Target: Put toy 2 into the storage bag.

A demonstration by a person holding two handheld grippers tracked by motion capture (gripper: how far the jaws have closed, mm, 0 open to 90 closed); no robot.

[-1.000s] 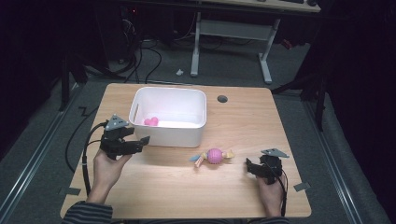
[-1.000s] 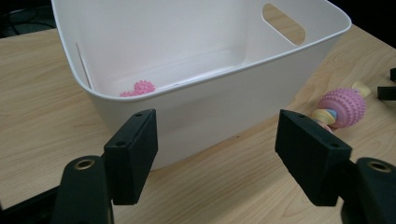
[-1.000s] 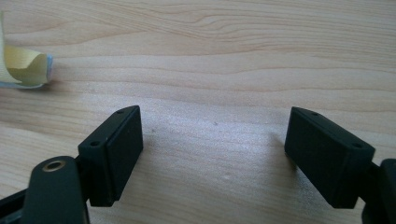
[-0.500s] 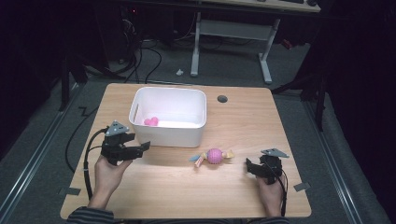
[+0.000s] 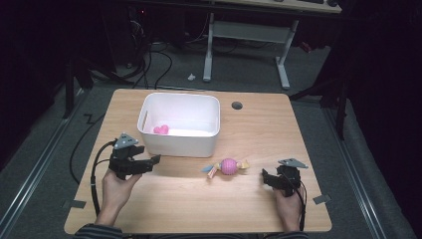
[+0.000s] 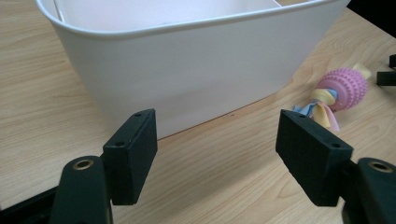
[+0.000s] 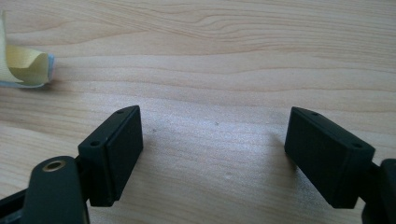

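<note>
Wooden table point(image 5: 189, 199), dark room around it. One white bin point(image 5: 180, 124) on the far-left half of the top. One pink heart point(image 5: 160, 130) lies inside the bin, near its left wall. One pink ball toy point(image 5: 228, 166) with pale ribbon tails lies on bare wood just in front of the bin's right corner, touching nothing.

Left gripper point(image 5: 149, 163) hangs just in front of the bin's near-left corner, jaws pointing right along the front wall. Jaws stand wide, nothing between them. In the left gripper view the bin wall point(image 6: 187, 74) crosses most of the frame close ahead of the gripper point(image 6: 215, 140); the ball toy point(image 6: 343, 88) shows past the right jaw, beyond the bin's corner. The bin's corner sits close beside the straight line from these jaws to the toy.

Right gripper point(image 5: 264, 178) sits near the table's right front, jaws pointing left toward the toy, near it but apart. Jaws wide and empty. Right gripper view: bare wood between the jaws point(image 7: 212, 154), and a yellow ribbon tail point(image 7: 25, 67) at the upper-left edge. Nothing lies between this gripper and the toy.

One round cable hole point(image 5: 237, 105) in the top behind the bin. Two tape patches on the floor, one point(image 5: 72, 203) by the left front corner, one point(image 5: 321, 199) by the right. A second desk's white legs point(image 5: 283, 64) stand behind the table, cables on the floor left of them.

Count: two grippers, one bin, one heart, one ball toy.
</note>
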